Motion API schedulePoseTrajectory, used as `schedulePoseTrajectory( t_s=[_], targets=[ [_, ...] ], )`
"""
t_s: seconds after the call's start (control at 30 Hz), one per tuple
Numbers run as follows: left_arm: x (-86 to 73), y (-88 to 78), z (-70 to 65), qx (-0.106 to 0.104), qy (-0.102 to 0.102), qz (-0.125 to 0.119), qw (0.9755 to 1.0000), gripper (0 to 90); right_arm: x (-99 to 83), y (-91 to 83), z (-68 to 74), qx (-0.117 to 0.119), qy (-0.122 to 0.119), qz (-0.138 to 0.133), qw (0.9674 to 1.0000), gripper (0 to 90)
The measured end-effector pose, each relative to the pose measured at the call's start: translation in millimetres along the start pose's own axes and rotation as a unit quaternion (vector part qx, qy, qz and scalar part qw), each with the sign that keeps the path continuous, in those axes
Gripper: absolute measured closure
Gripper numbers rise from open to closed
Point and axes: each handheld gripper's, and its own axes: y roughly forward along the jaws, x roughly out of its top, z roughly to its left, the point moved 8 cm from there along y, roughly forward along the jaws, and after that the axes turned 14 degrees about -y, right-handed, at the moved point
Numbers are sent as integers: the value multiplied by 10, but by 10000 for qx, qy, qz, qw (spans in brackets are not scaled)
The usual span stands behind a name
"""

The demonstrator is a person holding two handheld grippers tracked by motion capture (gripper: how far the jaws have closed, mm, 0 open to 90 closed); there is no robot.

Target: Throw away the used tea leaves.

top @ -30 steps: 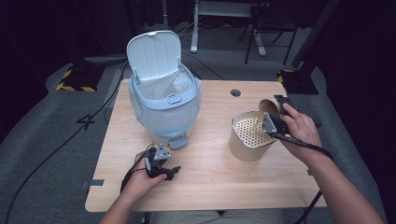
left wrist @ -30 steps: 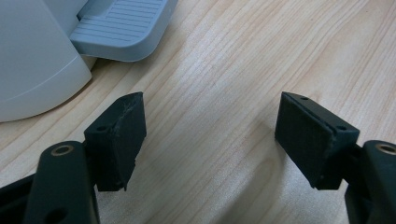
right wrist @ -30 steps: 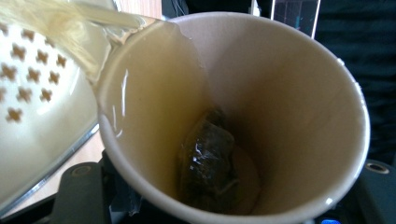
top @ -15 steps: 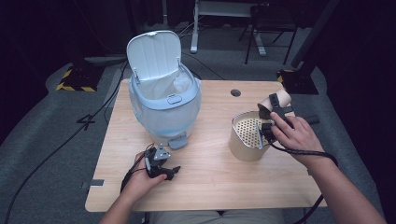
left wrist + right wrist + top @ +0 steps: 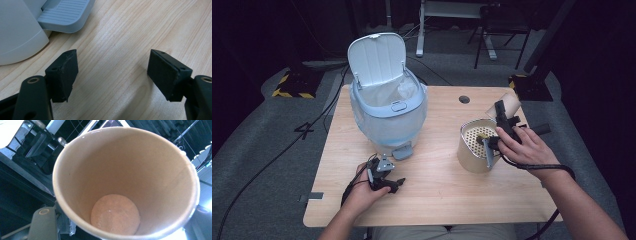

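A brown paper cup (image 5: 512, 103) hangs tipped on its side above the table's right part, with my right gripper (image 5: 501, 111) shut on its rim. The right gripper view looks straight into the cup (image 5: 140, 170), which is empty down to its pale bottom; one jaw presses the outside of the wall at lower left. Just below and left of the cup stands a beige round container (image 5: 471, 157) with a perforated inside. My left gripper (image 5: 397, 183) rests low on the wooden table (image 5: 437, 200), open, with bare wood between its jaws (image 5: 112, 72).
A light-blue pedal bin (image 5: 387, 117) with its lid raised and a liner inside stands at the table's back left; its pedal (image 5: 65, 15) lies just ahead of the left gripper. A cable hole (image 5: 464, 99) is near the far edge. Dark floor, cables and chairs surround the table.
The right hand has come down and toward the beige container with the cup, and the cup has tipped further over. The left hand has stayed in place.
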Motion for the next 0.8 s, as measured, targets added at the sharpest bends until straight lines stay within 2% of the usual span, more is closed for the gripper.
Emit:
schedulePoseTrajectory(
  t_s=[0.17, 0.53, 0.73, 0.8],
  targets=[
    [0, 0, 0, 0, -1, 0, 10000, 255, 4, -6, -1, -46, -96, 62, 9999, 301],
    [0, 0, 0, 1, 0, 1, 10000, 255, -2, -14, -27, -123, -89, 97, 9998, 295],
    [0, 0, 0, 0, -2, -2, 10000, 255, -30, -6, -18, -55, 186, 23, 9998, 292],
    [0, 0, 0, 0, -4, -2, 10000, 255, -45, 6, 7, 127, 624, -105, 9979, 291]
  ],
)
